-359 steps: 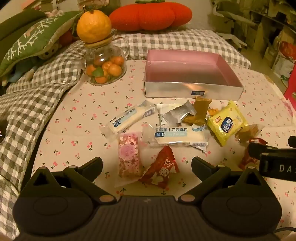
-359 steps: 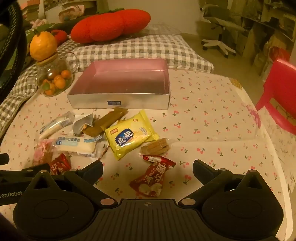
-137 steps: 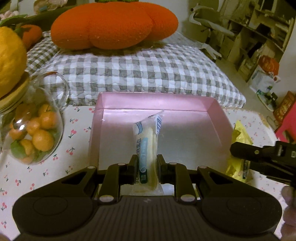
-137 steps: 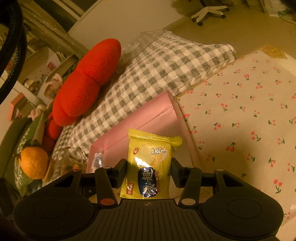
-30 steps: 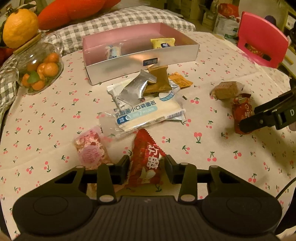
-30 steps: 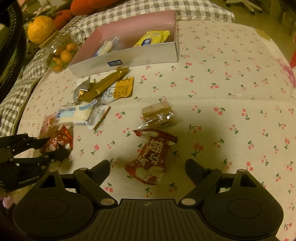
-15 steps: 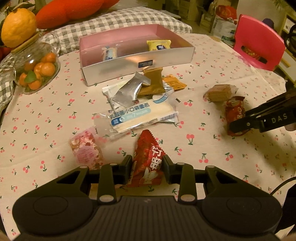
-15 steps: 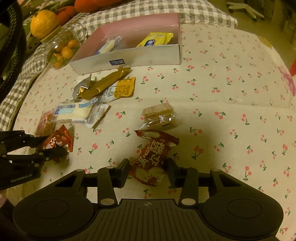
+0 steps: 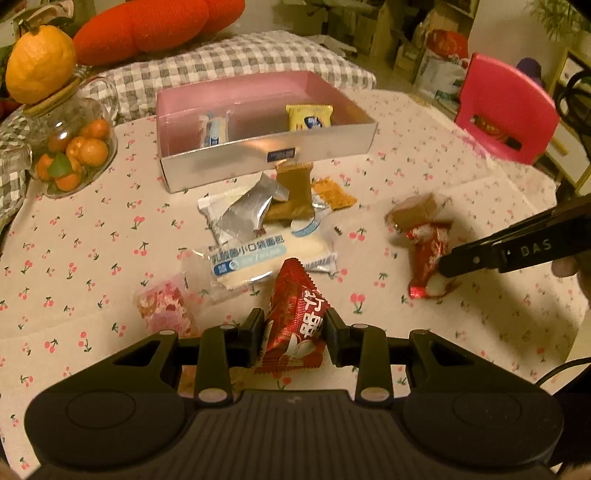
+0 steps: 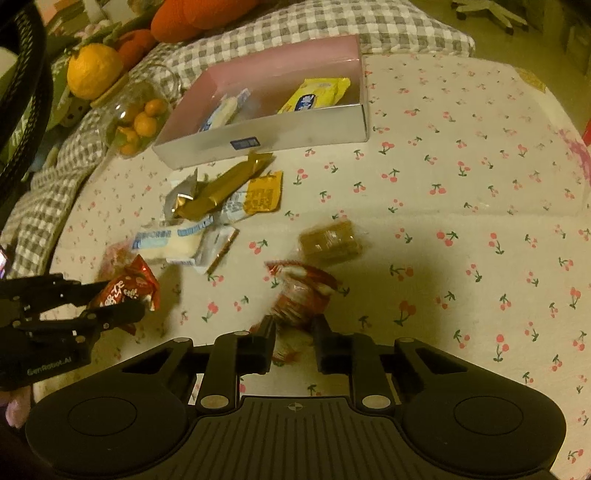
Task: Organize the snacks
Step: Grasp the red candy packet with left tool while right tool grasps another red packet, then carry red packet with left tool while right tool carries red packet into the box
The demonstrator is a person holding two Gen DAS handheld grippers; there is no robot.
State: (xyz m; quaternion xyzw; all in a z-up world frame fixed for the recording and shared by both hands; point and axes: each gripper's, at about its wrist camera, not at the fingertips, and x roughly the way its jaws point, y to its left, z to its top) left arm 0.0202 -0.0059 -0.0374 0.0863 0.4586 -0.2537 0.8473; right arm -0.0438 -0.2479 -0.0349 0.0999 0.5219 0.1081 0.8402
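Your right tool has closed from wide open onto its red packet at lower centre; your left tool pinches another red packet.

Warm, dim yellowish light lay over the room. A cherry-print tablecloth covered the table. At its eleven o'clock edge stood a glass jar of small oranges with a large orange fruit on its lid. Behind, at twelve o'clock, a grey checked cushion carried a red pumpkin-shaped pillow. At two o'clock stood a pink plastic chair, with stacked cardboard boxes beyond it. In the right wrist view, a white swivel-chair base stood on the bare floor at one o'clock.
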